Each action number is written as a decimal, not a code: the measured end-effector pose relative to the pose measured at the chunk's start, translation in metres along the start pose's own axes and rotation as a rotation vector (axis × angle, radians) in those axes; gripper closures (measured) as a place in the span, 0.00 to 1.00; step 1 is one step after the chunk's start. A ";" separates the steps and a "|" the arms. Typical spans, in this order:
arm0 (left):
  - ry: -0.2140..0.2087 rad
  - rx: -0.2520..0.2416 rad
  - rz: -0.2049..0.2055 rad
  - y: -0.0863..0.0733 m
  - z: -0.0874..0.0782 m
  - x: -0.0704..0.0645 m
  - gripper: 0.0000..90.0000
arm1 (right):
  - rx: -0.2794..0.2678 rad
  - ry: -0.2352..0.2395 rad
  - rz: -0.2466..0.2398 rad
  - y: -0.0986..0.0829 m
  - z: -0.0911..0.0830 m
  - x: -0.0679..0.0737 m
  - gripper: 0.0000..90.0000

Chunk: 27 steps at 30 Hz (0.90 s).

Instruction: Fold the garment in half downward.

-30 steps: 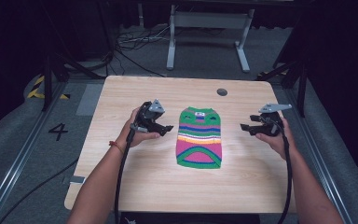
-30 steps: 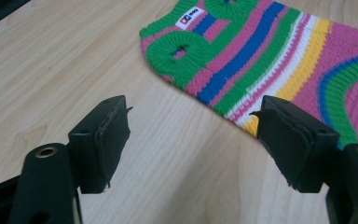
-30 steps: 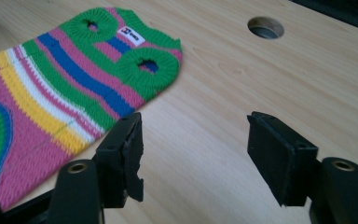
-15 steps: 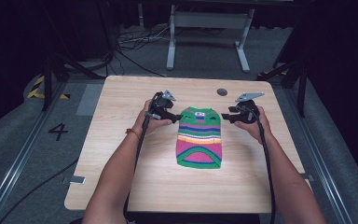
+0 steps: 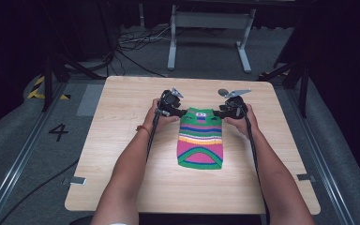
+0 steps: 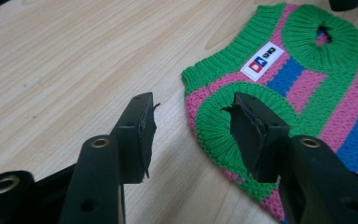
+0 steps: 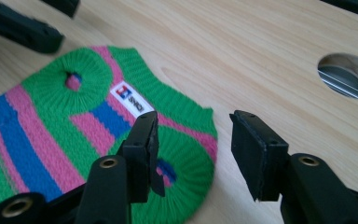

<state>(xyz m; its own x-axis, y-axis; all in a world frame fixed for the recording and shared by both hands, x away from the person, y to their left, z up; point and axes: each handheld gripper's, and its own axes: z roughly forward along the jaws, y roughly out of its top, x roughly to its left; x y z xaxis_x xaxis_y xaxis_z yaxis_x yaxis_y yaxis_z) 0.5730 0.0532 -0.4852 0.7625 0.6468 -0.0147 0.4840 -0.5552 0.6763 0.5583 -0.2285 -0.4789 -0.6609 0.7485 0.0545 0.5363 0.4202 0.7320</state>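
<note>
- Forearms come in from the bottom edge of the high view, one each side of the sweater (image 5: 200, 138).
- Sweater: small striped knit, green/pink/blue, flat on table (image 5: 122, 154) near centre, hem toward the person, collar end far.
- Left gripper (image 5: 180, 112) at sweater's far-left corner. Jaws wide apart, nothing between the pads; in the left gripper view one jaw is over the green armhole cuff (image 6: 209, 121), the other over bare wood.
- Right gripper (image 5: 218, 113) at far-right corner, likewise spread wide, holding nothing; one jaw over the knit, the other over wood.
- White label (image 7: 133, 100) sits by the collar.
- Farther: round hole (image 7: 347, 74) in tabletop, beyond right gripper.
</note>
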 end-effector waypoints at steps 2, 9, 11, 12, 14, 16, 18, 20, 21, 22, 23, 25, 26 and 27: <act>0.007 0.001 -0.017 -0.002 0.003 -0.001 0.51 | 0.005 0.004 0.005 0.000 0.006 0.001 0.60; 0.017 0.026 -0.022 -0.003 0.017 -0.013 0.51 | 0.039 -0.022 0.036 0.000 0.019 0.000 0.60; 0.010 0.014 -0.039 -0.003 0.019 -0.015 0.52 | 0.058 -0.051 0.035 0.000 0.023 -0.001 0.60; -0.004 0.010 -0.036 -0.004 0.018 -0.016 0.56 | 0.063 -0.047 0.038 -0.001 0.025 -0.001 0.60; -0.018 -0.005 -0.025 -0.006 0.018 -0.018 0.66 | 0.063 -0.048 0.058 -0.002 0.027 -0.002 0.62; -0.032 0.003 -0.021 -0.007 0.016 -0.020 0.70 | 0.062 -0.034 0.074 -0.003 0.028 -0.002 0.64; -0.052 0.036 0.011 -0.006 0.012 -0.021 0.72 | 0.060 -0.021 0.078 -0.003 0.028 -0.003 0.67; -0.067 0.055 0.038 -0.006 0.010 -0.021 0.72 | 0.053 0.002 0.087 -0.004 0.029 -0.002 0.70; -0.054 0.057 0.044 -0.005 0.010 -0.021 0.70 | 0.051 0.009 0.081 -0.004 0.029 -0.001 0.72; -0.021 0.057 0.042 -0.004 0.011 -0.020 0.65 | 0.051 0.014 0.079 -0.004 0.029 0.000 0.73; 0.015 0.057 0.016 -0.003 0.012 -0.018 0.53 | 0.053 0.012 0.076 -0.003 0.030 0.001 0.74; 0.056 0.034 -0.067 -0.001 0.016 -0.014 0.44 | 0.054 0.003 0.069 -0.002 0.032 0.003 0.78; 0.056 0.034 -0.067 -0.001 0.016 -0.014 0.44 | 0.057 0.004 0.070 -0.001 0.032 0.005 0.80; 0.058 0.025 -0.092 -0.001 0.018 -0.014 0.44 | 0.057 0.004 0.070 -0.001 0.032 0.005 0.80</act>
<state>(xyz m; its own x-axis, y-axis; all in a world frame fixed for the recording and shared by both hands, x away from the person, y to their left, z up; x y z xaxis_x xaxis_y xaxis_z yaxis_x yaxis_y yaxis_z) 0.5699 0.0352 -0.4991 0.6883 0.7247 -0.0328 0.5621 -0.5042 0.6557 0.5711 -0.2085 -0.5010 -0.6229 0.7750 0.1067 0.6102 0.3960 0.6862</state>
